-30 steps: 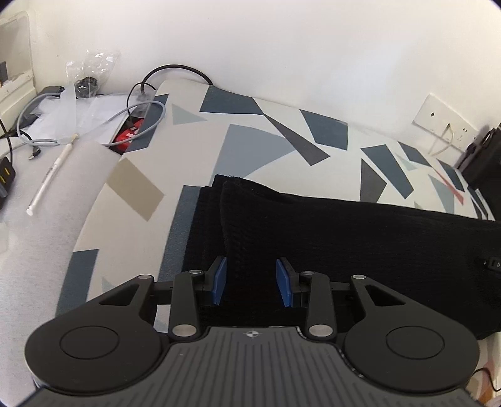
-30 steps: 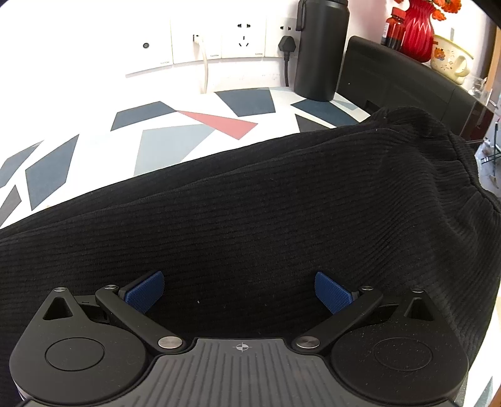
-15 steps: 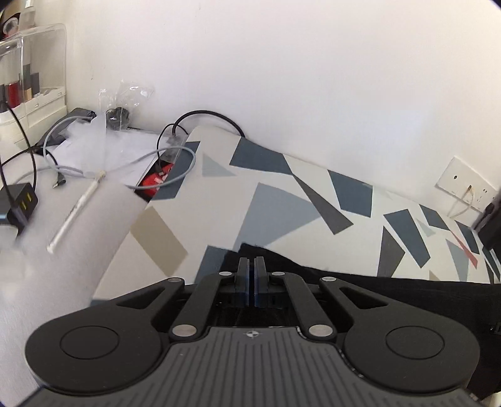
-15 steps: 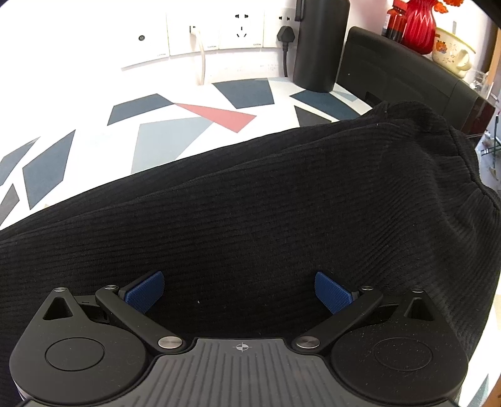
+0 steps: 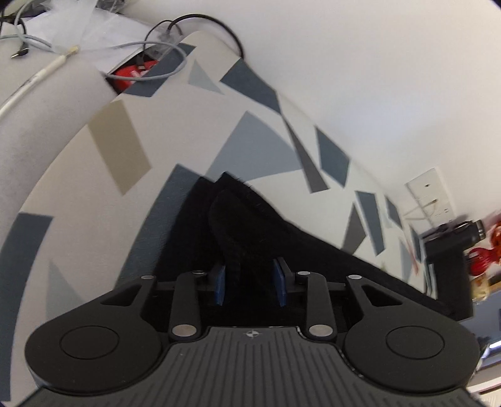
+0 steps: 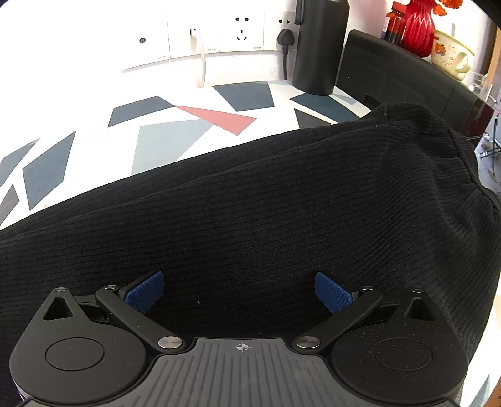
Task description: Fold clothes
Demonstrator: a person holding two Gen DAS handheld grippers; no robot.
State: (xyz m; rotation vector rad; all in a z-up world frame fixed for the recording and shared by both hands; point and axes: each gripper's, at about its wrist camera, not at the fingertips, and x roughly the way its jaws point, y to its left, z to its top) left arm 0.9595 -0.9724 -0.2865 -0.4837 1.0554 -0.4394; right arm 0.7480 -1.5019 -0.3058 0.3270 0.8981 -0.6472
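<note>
The left claw (image 5: 250, 283) has just been easing its jaws apart; its blue pads (image 5: 220, 283) now stand a little way open with a raised fold of the black ribbed garment (image 5: 238, 225) humped up between them. The picture is smeared and the cloth is very dark, so whether the pads press on that fold I cannot tell. The whole view is tipped over to one side. Beyond the fold the garment runs off to the right in a long dark band, lying on the desk (image 5: 131, 194), whose white cover carries blue, grey and tan shards of pattern. Past the cloth's near end, at the far left corner, sit a loop of grey cable (image 5: 162, 70), something red (image 5: 131, 75) tucked under it and a thin white stick (image 5: 34, 81). A wall socket plate (image 5: 429, 195) shows off to the right.

The right claw (image 6: 239, 289) is spread wide — released, its blue pads (image 6: 145, 289) well apart and gripping nothing, hanging low over the broad flat middle of the same garment (image 6: 266, 203). The cloth fills most of that view and bunches up toward the right. Behind it the patterned desk (image 6: 162, 141) reaches the wall, where a row of white sockets (image 6: 219, 31) holds a black plug (image 6: 285, 39). Near them stands a black cylinder (image 6: 319, 47), and further right a red vase (image 6: 418, 26) beside a cream mug (image 6: 451, 53).
</note>
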